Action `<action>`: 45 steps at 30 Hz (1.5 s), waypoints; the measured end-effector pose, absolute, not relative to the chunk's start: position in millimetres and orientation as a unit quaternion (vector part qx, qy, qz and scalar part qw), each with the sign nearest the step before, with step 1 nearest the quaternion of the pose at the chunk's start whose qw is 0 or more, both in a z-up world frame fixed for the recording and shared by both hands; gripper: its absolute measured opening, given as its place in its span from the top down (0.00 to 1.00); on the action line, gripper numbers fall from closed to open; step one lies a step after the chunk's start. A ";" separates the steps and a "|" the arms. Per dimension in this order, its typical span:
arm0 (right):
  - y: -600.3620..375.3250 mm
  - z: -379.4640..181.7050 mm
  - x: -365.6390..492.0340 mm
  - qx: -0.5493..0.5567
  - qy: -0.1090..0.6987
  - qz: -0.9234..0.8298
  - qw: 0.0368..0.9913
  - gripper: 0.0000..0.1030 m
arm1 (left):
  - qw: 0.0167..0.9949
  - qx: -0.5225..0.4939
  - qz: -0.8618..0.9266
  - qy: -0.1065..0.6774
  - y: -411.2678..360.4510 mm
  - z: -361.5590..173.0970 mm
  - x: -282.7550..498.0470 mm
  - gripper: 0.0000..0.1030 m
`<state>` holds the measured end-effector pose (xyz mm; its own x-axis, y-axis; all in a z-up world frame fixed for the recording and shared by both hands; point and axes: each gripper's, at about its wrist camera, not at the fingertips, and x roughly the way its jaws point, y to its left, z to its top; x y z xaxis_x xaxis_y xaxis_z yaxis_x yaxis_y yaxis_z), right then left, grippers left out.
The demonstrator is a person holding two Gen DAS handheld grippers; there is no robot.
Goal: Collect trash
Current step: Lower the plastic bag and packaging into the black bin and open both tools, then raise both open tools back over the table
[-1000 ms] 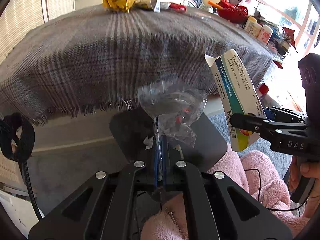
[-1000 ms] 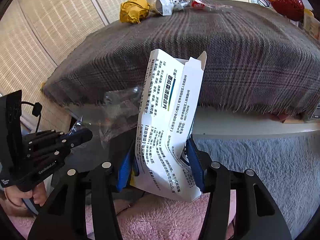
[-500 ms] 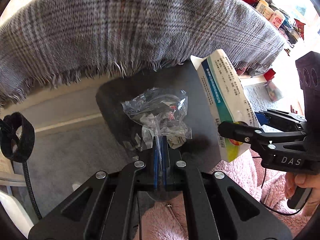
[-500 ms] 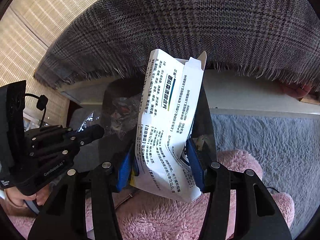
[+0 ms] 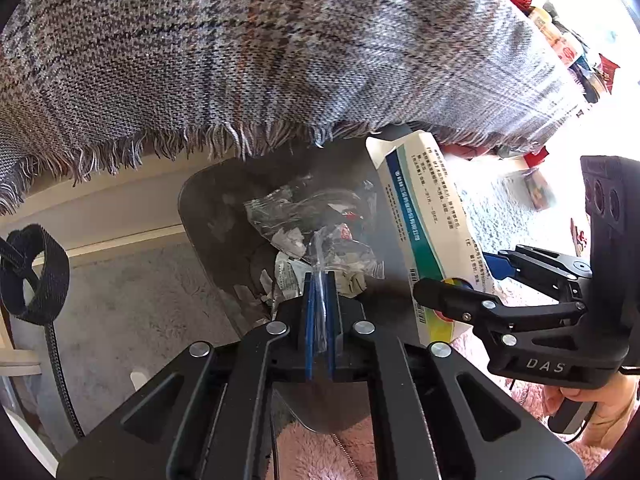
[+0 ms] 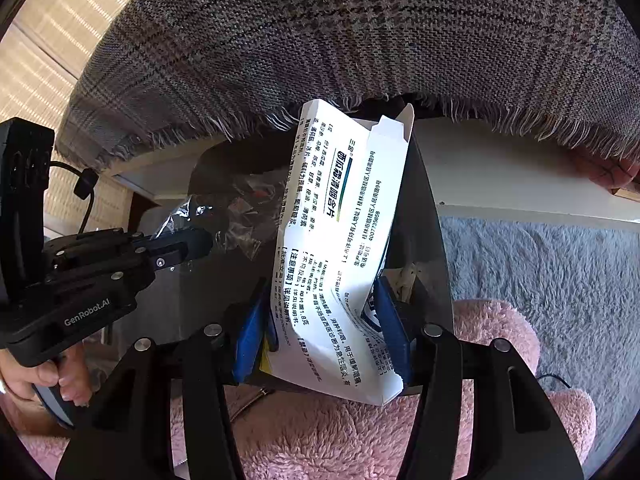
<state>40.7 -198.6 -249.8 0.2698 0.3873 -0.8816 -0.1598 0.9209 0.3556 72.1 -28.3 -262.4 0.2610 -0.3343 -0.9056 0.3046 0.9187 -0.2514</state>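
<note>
My left gripper (image 5: 319, 280) is shut on a crumpled clear plastic wrapper (image 5: 316, 224) and holds it over the open mouth of a dark bin (image 5: 208, 216) that has scraps of trash inside. My right gripper (image 6: 322, 312) is shut on a white medicine box (image 6: 340, 240) with a green and blue stripe, held upright over the same bin (image 6: 424, 216). The box (image 5: 428, 224) and the right gripper (image 5: 460, 292) show at the right of the left wrist view. The left gripper (image 6: 200, 242) and wrapper (image 6: 236, 208) show at the left of the right wrist view.
A table with a grey plaid fringed cloth (image 5: 256, 52) overhangs the bin's far side. Grey carpet (image 6: 540, 272) lies to the right and a pink fluffy fabric (image 6: 340, 436) lies below the grippers. A woven blind (image 6: 44, 60) is at the far left.
Both grippers have moved down and forward from above the table edge to over the bin's mouth, each still holding its item. The tabletop's trash has left view.
</note>
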 end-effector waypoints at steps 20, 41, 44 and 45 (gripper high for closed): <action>-196.4 -236.6 28.0 0.045 0.566 0.154 0.809 0.03 | 0.822 0.007 -0.170 0.543 0.0 -220.9 69.8 0.08; -251.5 -150.2 63.4 0.064 0.487 0.098 0.865 0.03 | 0.872 0.003 -0.142 0.468 5.2 -135.1 98.0 0.08; -259.1 -124.7 79.5 0.057 0.464 0.092 0.879 0.03 | 0.879 -0.004 -0.136 0.458 6.8 -121.3 114.3 0.08; -261.9 -115.8 86.6 0.056 0.455 0.090 0.884 0.03 | 0.881 -0.005 -0.130 0.455 7.5 -116.2 121.3 0.08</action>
<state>86.6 -261.9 -115.8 0.5699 0.2100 -0.7944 -0.1081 0.9775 0.1809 121.3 7.5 -116.2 0.5514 -0.2333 -0.8010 0.2239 0.9663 -0.1274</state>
